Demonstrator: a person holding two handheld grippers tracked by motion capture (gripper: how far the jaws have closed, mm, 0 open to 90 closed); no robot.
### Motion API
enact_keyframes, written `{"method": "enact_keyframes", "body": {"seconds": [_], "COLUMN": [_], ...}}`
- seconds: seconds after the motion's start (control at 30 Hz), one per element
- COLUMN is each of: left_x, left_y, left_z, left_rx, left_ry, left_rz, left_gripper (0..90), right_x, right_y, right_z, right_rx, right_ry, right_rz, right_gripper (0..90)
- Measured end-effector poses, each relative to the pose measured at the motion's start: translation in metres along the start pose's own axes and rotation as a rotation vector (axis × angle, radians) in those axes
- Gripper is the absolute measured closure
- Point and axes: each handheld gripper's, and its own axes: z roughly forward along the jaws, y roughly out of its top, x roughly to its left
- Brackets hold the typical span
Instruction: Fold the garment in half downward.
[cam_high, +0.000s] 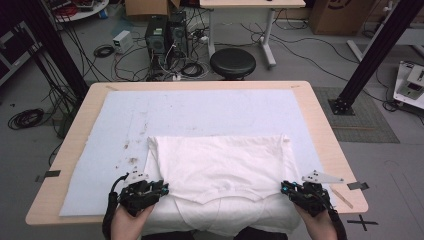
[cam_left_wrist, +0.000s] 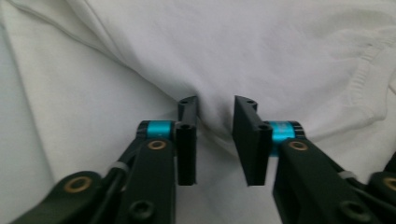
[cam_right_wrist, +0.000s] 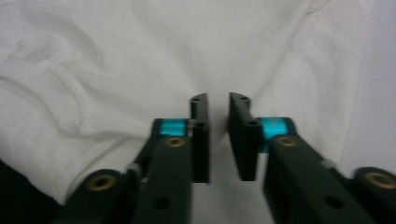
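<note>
A white T-shirt (cam_high: 220, 160) lies folded on a pale blue mat (cam_high: 200, 107), its near part hanging over the table's front edge. My left gripper (cam_high: 160, 188) rests at the shirt's near left corner. In the left gripper view its jaws (cam_left_wrist: 215, 105) stand apart over the shirt (cam_left_wrist: 233, 46), a crease running up to the left jaw, so it is open. My right gripper (cam_high: 286, 188) sits at the near right corner. In the right gripper view its jaws (cam_right_wrist: 218, 103) are almost together with white shirt cloth (cam_right_wrist: 187, 42) in the narrow gap. The ribbed collar (cam_left_wrist: 369, 79) (cam_right_wrist: 56, 74) lies between the two grippers.
The mat covers most of a wooden table (cam_high: 322, 130). Beyond the far edge stand a black stool (cam_high: 232, 62), computer towers (cam_high: 165, 32) and tangled cables on the floor. Black frame posts (cam_high: 372, 50) rise at both sides.
</note>
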Motion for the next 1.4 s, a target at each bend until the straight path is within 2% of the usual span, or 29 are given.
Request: {"method": "enact_keyframes", "body": {"seconds": [0.13, 0.23, 0.27, 0.3, 0.37, 0.43, 0.47, 0.5, 0.57, 0.6, 0.7, 0.77, 0.9, 1.0, 1.07, 1.13, 1.17, 1.2, 1.23, 1.27, 1.33, 1.4], "left_x": [0.001, 0.002, 0.002, 0.002, 0.002, 0.002, 0.002, 0.001, -0.001, -0.002, -0.002, -0.002, -0.009, -0.017, -0.021, -0.023, -0.023, -0.022, -0.020, -0.016, -0.010, -0.003], "left_y": [0.001, 0.000, 0.000, -0.001, -0.001, -0.001, -0.001, -0.001, -0.001, -0.001, 0.001, 0.003, 0.001, -0.009, -0.018, -0.026, -0.028, -0.027, -0.025, -0.021, -0.009, 0.006], "left_z": [-0.005, -0.007, -0.006, -0.005, -0.004, -0.003, -0.002, -0.002, -0.002, -0.003, -0.011, -0.022, -0.045, -0.055, -0.056, -0.054, -0.053, -0.052, -0.052, -0.051, -0.051, -0.048], "left_rx": [-0.018, -0.020, -0.019, -0.018, -0.014, -0.010, -0.004, -0.003, -0.003, -0.005, -0.016, -0.043, -0.066, -0.054, -0.024, 0.014, 0.019, 0.014, 0.007, -0.012, -0.050, -0.083], "left_ry": [-0.020, -0.021, -0.005, 0.009, 0.009, 0.008, 0.002, -0.005, -0.014, -0.021, -0.046, -0.072, -0.107, -0.128, -0.130, -0.112, -0.090, -0.068, -0.054, -0.042, -0.002, 0.041], "left_rz": [-0.010, -0.008, -0.009, -0.019, -0.020, -0.023, -0.021, -0.016, -0.001, 0.004, -0.008, -0.021, -0.013, -0.014, -0.015, 0.003, 0.012, 0.020, 0.010, 0.009, 0.025, 0.049], "left_gripper": [83.5, 83.1, 79.0, 71.1, 66.5, 63.2, 63.9, 67.7, 77.8, 82.0, 86.3, 86.5, 86.5, 86.5, 86.4, 85.9, 84.6, 78.2, 70.9, 68.4, 59.9, 58.7], "right_x": [0.000, -0.003, -0.005, -0.006, -0.009, -0.009, -0.009, -0.008, -0.005, -0.003, -0.001, 0.000, 0.008, 0.015, 0.019, 0.022, 0.023, 0.023, 0.021, 0.018, 0.010, -0.001], "right_y": [0.000, 0.000, 0.000, -0.001, -0.002, -0.001, -0.001, -0.002, -0.002, -0.001, 0.001, 0.001, -0.005, -0.016, -0.025, -0.033, -0.036, -0.038, -0.037, -0.034, -0.024, -0.010], "right_z": [-0.005, -0.008, -0.008, -0.007, -0.004, -0.001, 0.002, 0.004, 0.005, 0.003, -0.005, -0.014, -0.034, -0.046, -0.051, -0.052, -0.052, -0.052, -0.052, -0.051, -0.050, -0.044], "right_rx": [-0.007, -0.023, -0.029, -0.028, -0.025, -0.015, 0.006, 0.019, 0.029, 0.029, -0.002, -0.022, -0.043, -0.047, -0.039, -0.019, -0.008, -0.001, 0.000, -0.007, -0.035, -0.055], "right_ry": [0.005, 0.015, 0.015, 0.008, 0.017, 0.019, 0.035, 0.046, 0.054, 0.055, 0.055, 0.072, 0.110, 0.126, 0.129, 0.112, 0.104, 0.093, 0.081, 0.068, 0.021, -0.008], "right_rz": [-0.009, 0.008, 0.014, 0.038, 0.074, 0.083, 0.094, 0.094, 0.062, 0.048, 0.035, 0.049, 0.043, 0.038, 0.025, -0.003, -0.012, -0.019, -0.021, -0.023, -0.037, -0.040], "right_gripper": [90.0, 89.9, 77.9, 69.5, 67.4, 59.9, 61.1, 66.2, 81.7, 86.0, 87.1, 87.2, 87.1, 87.1, 86.7, 82.9, 77.4, 72.4, 72.4, 72.4, 71.5, 69.8]}}
